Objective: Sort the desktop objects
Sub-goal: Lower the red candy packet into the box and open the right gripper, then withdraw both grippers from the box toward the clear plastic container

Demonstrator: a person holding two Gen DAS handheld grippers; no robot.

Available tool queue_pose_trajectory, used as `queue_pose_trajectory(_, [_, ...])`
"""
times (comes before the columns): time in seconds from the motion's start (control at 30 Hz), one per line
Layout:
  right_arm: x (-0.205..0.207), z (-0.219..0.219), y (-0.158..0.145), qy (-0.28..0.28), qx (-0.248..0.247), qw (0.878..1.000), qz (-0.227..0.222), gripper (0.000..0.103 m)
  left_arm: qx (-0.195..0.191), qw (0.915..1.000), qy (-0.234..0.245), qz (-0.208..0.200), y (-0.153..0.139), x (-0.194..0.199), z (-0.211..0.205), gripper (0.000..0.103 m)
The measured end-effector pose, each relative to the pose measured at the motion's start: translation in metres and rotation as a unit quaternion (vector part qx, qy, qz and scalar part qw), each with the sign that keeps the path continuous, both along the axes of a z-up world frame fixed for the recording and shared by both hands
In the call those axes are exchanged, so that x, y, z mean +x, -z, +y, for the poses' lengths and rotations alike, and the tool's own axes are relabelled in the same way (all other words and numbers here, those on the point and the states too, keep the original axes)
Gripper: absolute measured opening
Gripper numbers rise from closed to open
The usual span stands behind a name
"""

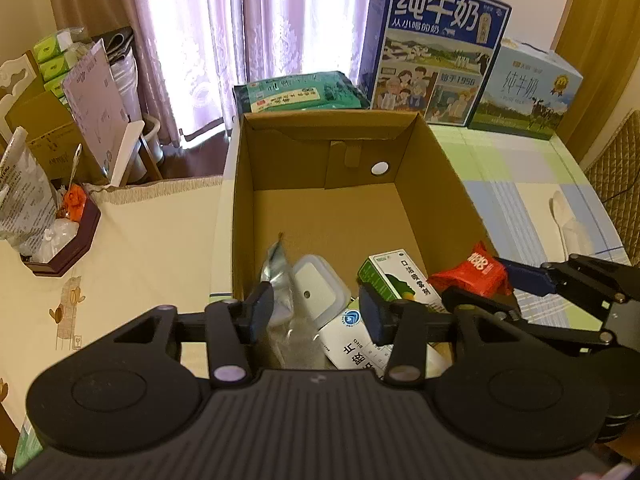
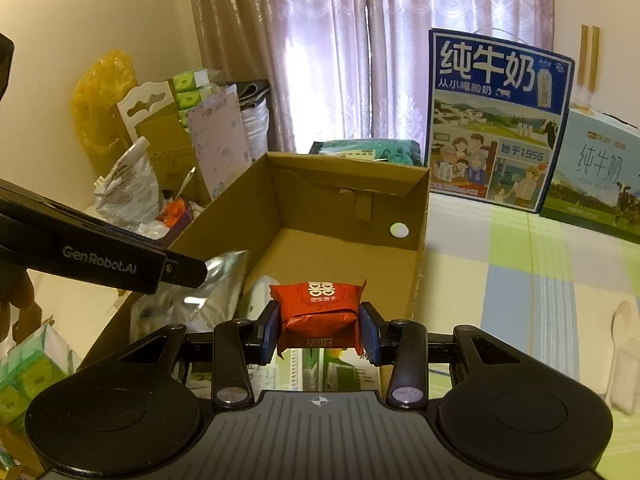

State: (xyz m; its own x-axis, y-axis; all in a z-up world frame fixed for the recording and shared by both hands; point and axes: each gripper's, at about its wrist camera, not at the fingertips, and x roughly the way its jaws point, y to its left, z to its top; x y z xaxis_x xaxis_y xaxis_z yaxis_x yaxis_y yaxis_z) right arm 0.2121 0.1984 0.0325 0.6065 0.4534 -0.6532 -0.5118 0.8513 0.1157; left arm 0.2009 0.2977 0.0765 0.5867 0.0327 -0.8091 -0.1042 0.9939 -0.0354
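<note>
An open cardboard box [image 1: 440,184] stands on the table. In its near end lie a silver foil bag [image 1: 276,268], a white lidded container [image 1: 316,292], a green medicine box [image 1: 396,280] and a white printed box [image 1: 352,344]. My left gripper [image 1: 316,312] hovers open over these items, its left finger beside the foil bag. My right gripper [image 2: 320,332] is shut on a red snack packet [image 2: 320,312], held above the box's near right corner. In the left wrist view the right gripper [image 1: 484,286] comes in from the right with the red packet [image 1: 472,276].
Two milk cartons [image 1: 436,48] [image 1: 528,88] and a green packet [image 1: 296,92] stand behind the box. A dark tray [image 1: 68,248] of clutter sits at the left. On the checked tablecloth right of the box lies a white spoon [image 2: 624,340].
</note>
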Motion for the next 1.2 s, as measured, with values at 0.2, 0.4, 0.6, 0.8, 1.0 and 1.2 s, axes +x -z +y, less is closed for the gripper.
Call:
queue_pose_trajectory(0.2, [-0.001, 0.002, 0.000, -0.001, 0.001, 1.000, 0.002, 0.039, 0.002, 1.0000, -0.001, -0.005, -0.004, -0.007, 0.002, 0.045])
queue_pose_trajectory(0.4, [0.000, 0.004, 0.000, -0.006, 0.012, 1.000, 0.009, 0.048, 0.007, 0.9999, -0.005, -0.009, -0.007, -0.012, 0.004, 0.052])
queue_pose_trajectory(0.6, [-0.001, -0.004, -0.003, 0.004, 0.016, 1.000, 0.005, 0.054, 0.010, 0.9999, -0.010, -0.006, -0.006, -0.019, 0.008, 0.054])
queue_pose_trajectory(0.8, [-0.007, -0.023, -0.005, 0.015, 0.022, 1.000, 0.009, 0.055, 0.013, 0.9998, -0.014, -0.006, -0.007, -0.031, 0.006, 0.057])
queue_pose_trajectory(1.0, [-0.021, -0.057, -0.010, 0.040, 0.035, 0.998, 0.013, 0.061, 0.010, 0.9997, -0.017, -0.013, -0.012, -0.046, -0.004, 0.064])
queue_pose_trajectory(1.2, [-0.036, -0.090, -0.015, 0.062, 0.036, 0.997, 0.022, 0.068, 0.004, 0.9994, -0.015, -0.030, -0.025, -0.064, -0.025, 0.080])
